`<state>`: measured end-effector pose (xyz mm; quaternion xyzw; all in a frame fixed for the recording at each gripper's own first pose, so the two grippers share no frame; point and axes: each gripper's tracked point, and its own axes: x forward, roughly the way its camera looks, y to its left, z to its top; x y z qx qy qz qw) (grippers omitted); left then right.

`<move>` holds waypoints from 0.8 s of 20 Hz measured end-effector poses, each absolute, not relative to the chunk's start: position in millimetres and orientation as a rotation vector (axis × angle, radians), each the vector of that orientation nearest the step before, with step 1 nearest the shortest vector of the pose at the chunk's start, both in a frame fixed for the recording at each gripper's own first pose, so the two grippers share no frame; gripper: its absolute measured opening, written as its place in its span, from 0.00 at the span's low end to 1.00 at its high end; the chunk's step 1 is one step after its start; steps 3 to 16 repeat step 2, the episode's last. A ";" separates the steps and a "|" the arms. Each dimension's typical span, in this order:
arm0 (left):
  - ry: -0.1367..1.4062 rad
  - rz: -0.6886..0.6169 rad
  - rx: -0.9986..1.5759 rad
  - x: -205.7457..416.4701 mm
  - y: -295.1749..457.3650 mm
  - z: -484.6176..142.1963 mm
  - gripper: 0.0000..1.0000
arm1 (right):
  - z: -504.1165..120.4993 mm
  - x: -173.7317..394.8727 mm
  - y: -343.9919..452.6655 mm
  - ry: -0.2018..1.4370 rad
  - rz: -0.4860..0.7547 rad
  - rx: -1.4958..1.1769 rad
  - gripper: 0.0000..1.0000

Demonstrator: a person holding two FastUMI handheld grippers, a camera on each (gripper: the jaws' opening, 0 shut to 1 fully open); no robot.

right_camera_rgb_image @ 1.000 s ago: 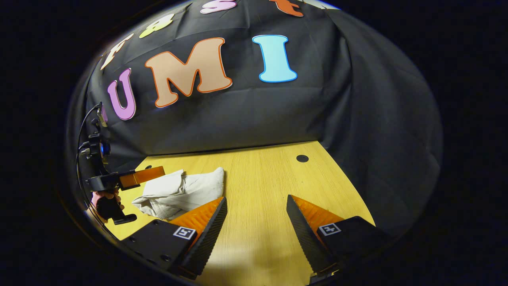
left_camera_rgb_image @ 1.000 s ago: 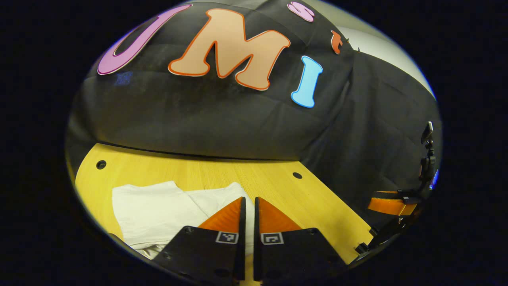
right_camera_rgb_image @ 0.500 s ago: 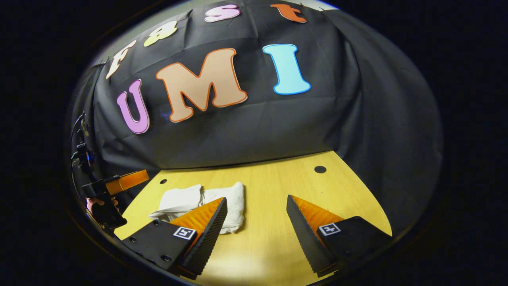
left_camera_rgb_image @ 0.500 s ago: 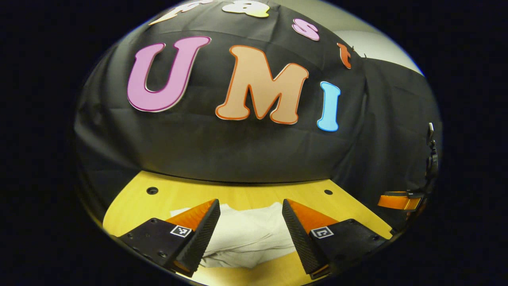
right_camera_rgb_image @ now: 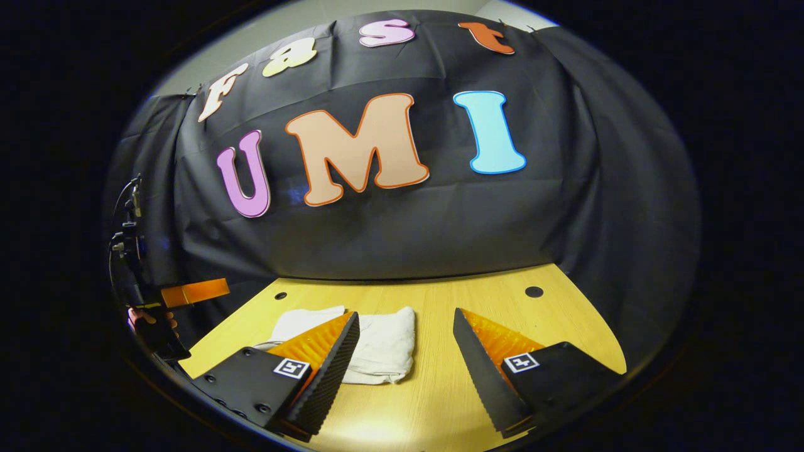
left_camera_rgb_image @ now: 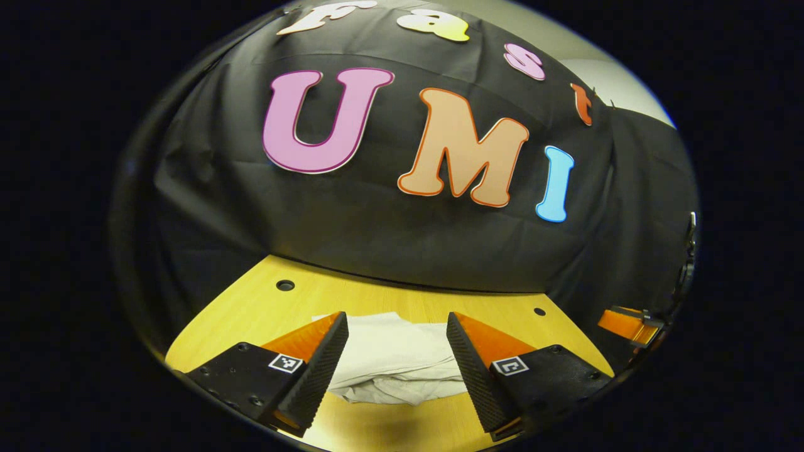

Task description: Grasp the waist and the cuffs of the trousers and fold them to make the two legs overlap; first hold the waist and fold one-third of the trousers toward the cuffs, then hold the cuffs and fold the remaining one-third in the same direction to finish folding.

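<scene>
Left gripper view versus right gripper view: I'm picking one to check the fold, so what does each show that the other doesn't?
Left gripper view: the trousers' layered near edge, between the open left gripper.
Right gripper view: a hand holding the left gripper, and the bundle's rounded right end, left of the open right gripper.
Both: the folded white trousers on the wooden table.

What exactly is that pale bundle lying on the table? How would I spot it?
Look at the yellow wooden table before the black cloth wall. On it lies a folded bundle of white fabric trousers, the one soft, pale thing there, beside small dark holes in the wood.
</scene>
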<state>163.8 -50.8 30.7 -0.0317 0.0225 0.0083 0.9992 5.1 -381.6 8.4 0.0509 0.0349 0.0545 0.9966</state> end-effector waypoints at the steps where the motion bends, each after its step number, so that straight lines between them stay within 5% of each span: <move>1: 0.055 0.025 -0.071 160.7 -49.9 28.6 0.93 | 7.0 5.7 -379.0 0.073 0.119 0.101 0.97; 16: 0.061 0.031 -0.071 158.8 -49.8 25.0 0.94 | 5.7 4.2 -377.8 0.080 0.129 0.098 0.97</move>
